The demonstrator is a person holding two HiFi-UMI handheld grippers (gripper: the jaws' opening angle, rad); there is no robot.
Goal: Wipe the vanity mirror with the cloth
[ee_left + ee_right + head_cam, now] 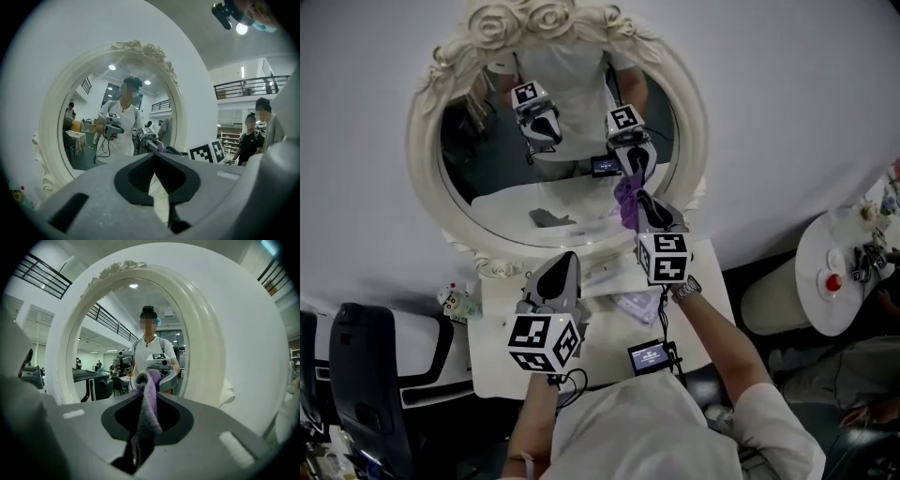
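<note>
**A:** What is the right gripper (641, 201) holding?

**B:** Its jaws are clamping down on a purple cloth (627, 202). The cloth is bunching out past the tips and seems to be pressing against the lower right of the vanity mirror (423, 141) glass.

**A:** And the left gripper (565, 264)?

**B:** It is hovering over the white table (499, 367), just in front of the mirror's bottom frame and clear of it. Its jaws are pressing together at the tips with nothing between them, and they are pointing toward the glass.
</note>
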